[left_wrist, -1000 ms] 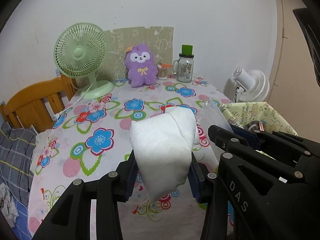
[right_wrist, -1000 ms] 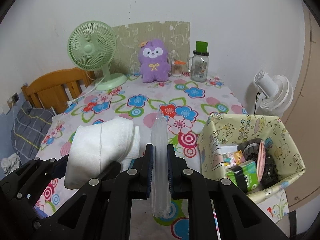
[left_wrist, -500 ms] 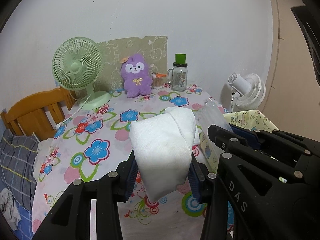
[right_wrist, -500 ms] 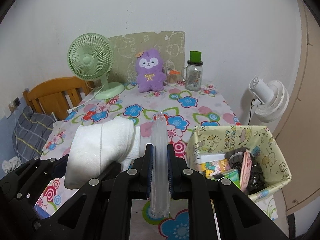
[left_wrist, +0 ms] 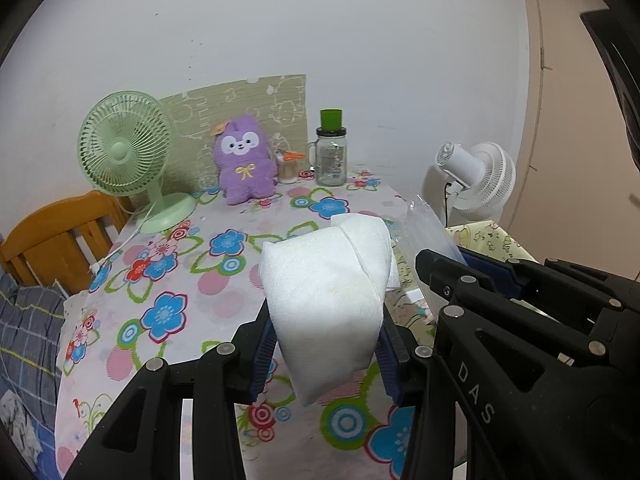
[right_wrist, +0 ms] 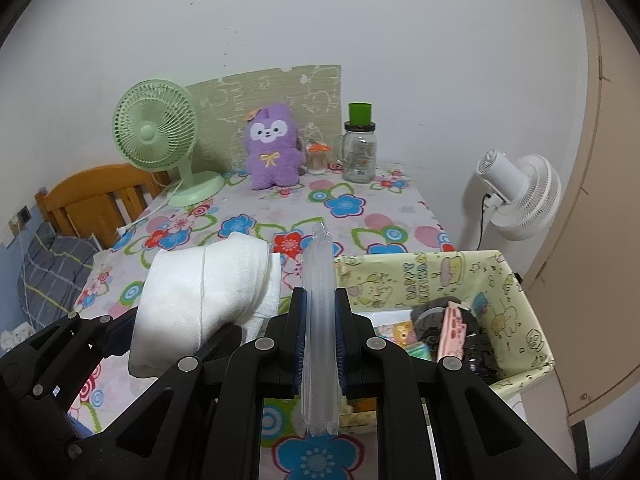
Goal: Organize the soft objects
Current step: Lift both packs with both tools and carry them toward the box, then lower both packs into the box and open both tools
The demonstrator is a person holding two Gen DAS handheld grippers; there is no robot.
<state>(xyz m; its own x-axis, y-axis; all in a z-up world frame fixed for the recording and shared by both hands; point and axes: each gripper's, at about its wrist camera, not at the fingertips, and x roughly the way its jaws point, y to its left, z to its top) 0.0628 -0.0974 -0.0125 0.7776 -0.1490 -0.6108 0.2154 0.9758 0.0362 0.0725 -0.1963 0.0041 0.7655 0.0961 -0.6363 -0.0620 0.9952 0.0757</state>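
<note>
You are pinching white folded towel (left_wrist: 328,300) in left gripper (left_wrist: 326,354), flattened clear plastic bag (right_wrist: 319,332) in right gripper (right_wrist: 320,344); fabric storage bin (right_wrist: 516,300) lying right of both, right hand nearer.

Open flowered counter (left_wrist: 224,280) runs ahead toward twelve o'clock. At the far edge, green fan (left_wrist: 128,160), purple plush (left_wrist: 244,164) and jar (left_wrist: 331,156) block the way. At three o'clock, the yellow basket (right_wrist: 516,292) is crowded, white fan (right_wrist: 516,196) beyond it.

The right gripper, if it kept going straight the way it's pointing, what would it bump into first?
Probably the flowered tablecloth. The right gripper, shut on clear plastic packaging, points down toward it, just left of the yellow-green basket. Depth is unclear.
</note>
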